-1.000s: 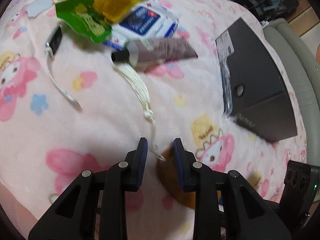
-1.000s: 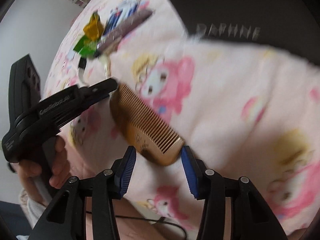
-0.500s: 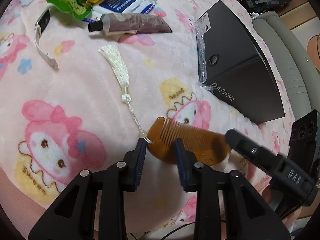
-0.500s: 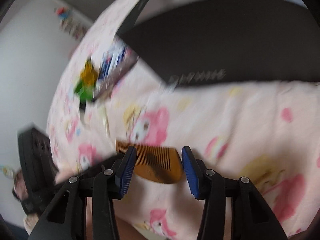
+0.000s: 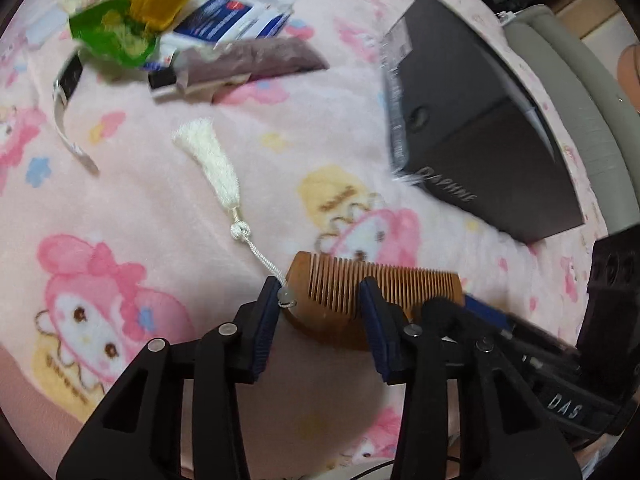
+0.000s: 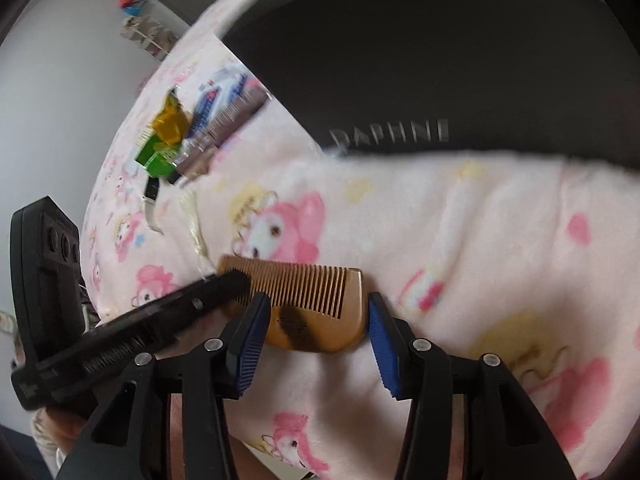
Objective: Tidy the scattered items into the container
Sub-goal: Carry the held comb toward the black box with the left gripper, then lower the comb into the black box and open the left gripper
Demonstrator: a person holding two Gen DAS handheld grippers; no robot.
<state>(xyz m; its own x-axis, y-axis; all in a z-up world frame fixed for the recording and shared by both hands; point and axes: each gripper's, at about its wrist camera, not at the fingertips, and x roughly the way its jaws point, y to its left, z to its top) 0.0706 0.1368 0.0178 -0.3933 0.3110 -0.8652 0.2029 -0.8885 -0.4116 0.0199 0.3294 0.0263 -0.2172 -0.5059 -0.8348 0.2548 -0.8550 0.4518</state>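
A wooden comb (image 5: 400,284) with a white tassel (image 5: 212,160) on a cord lies on the pink cartoon-print blanket (image 5: 160,208). My left gripper (image 5: 318,308) straddles the comb's tassel end. Its jaws are opening and the pads do not press on the wood. In the right wrist view the comb (image 6: 304,288) lies level between the blue pads of my right gripper (image 6: 316,320), which is open, with a gap at the comb's right end. One left finger (image 6: 224,284) reaches over the comb's left end. The black box (image 5: 480,120) marked DAPHNE stands beyond the comb.
At the far side of the blanket lie green and yellow wrappers (image 5: 120,36), a blue-and-white wipes pack (image 5: 236,16), a brown tube (image 5: 248,60) and a watch with a white strap (image 5: 64,96). A grey padded edge (image 5: 580,92) runs behind the box.
The left jaws have spread wider and the comb has come into view between them. In the right wrist view the comb has swung from slanted to level between the fingers.
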